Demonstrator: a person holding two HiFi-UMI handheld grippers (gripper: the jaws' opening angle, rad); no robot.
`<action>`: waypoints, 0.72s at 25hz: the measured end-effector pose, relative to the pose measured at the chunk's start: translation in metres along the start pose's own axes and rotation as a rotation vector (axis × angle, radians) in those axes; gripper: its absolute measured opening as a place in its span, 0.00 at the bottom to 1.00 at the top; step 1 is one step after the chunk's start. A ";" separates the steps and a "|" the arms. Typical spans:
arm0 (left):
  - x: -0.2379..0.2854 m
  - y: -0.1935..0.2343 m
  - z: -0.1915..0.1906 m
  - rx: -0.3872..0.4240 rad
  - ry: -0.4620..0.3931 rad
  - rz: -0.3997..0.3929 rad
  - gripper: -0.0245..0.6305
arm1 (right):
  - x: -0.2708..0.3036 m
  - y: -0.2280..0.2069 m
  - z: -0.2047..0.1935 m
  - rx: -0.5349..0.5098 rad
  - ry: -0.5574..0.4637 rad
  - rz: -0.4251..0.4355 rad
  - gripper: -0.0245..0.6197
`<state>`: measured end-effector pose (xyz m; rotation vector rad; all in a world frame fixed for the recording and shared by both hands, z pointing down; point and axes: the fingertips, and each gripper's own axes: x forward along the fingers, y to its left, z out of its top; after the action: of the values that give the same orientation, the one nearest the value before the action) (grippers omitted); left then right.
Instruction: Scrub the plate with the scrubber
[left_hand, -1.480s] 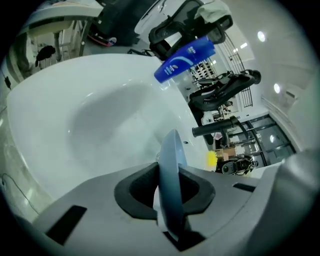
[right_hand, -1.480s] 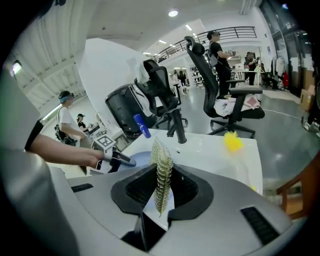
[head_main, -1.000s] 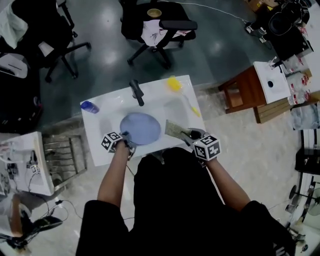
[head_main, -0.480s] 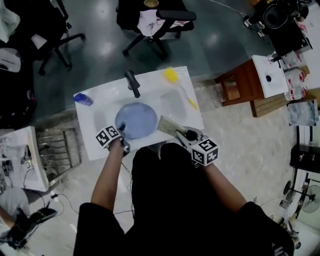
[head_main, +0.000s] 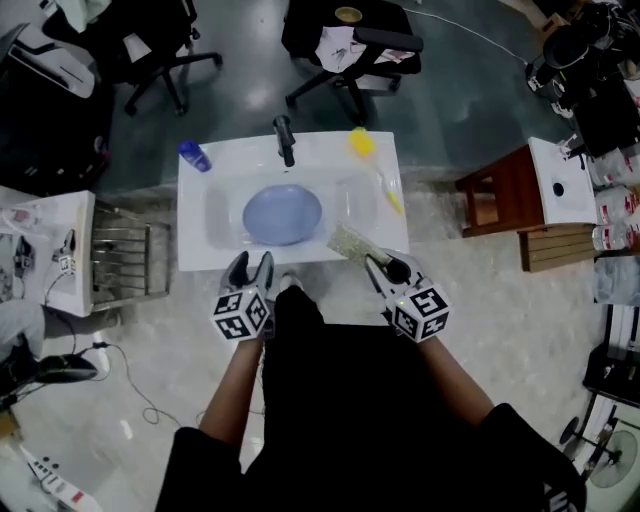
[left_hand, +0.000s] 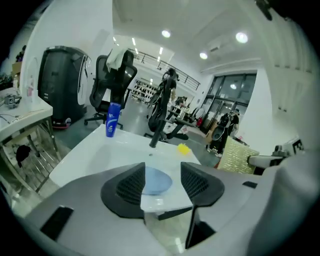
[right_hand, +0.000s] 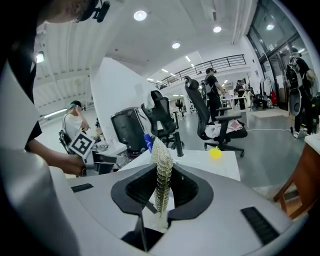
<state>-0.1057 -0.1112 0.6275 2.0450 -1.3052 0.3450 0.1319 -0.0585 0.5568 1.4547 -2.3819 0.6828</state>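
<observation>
The blue plate (head_main: 283, 214) is seen lying flat in the basin of the white sink (head_main: 195, 215), in front of the black faucet (head_main: 285, 140), with nothing touching it. The scrubber (head_main: 352, 243), a green-gold mesh pad, is clamped on edge between the closed jaws of the right gripper (head_main: 385, 270) and is held over the near right corner of the sink, clear of the plate. The left gripper (head_main: 250, 262) is held at the near rim with its jaws standing wide apart and nothing between them; only the distant plate is seen through the gap.

From this, the scrubbing is judged to be either finished or interrupted. Whether the plate has been cleaned cannot be told, since no suds or dirt can be made out. If more scrubbing is wanted, the plate must be steadied again and the pad brought back onto it.

Compared with a second ago, the plate's near rim has been released by the left gripper. Its jaws have just been opened wide, then eased slightly closed. Both grippers have been drawn back from the basin.
</observation>
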 end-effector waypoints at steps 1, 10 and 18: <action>-0.016 -0.019 -0.005 -0.004 -0.033 -0.012 0.34 | -0.014 0.002 -0.001 -0.009 -0.013 0.005 0.14; -0.140 -0.177 -0.053 0.172 -0.262 0.062 0.05 | -0.160 0.005 -0.047 -0.014 -0.073 0.073 0.14; -0.172 -0.250 -0.100 0.190 -0.258 0.014 0.05 | -0.247 -0.006 -0.060 -0.053 -0.101 0.026 0.14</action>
<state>0.0469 0.1427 0.5072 2.3008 -1.4885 0.2230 0.2500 0.1585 0.4973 1.4714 -2.4791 0.5597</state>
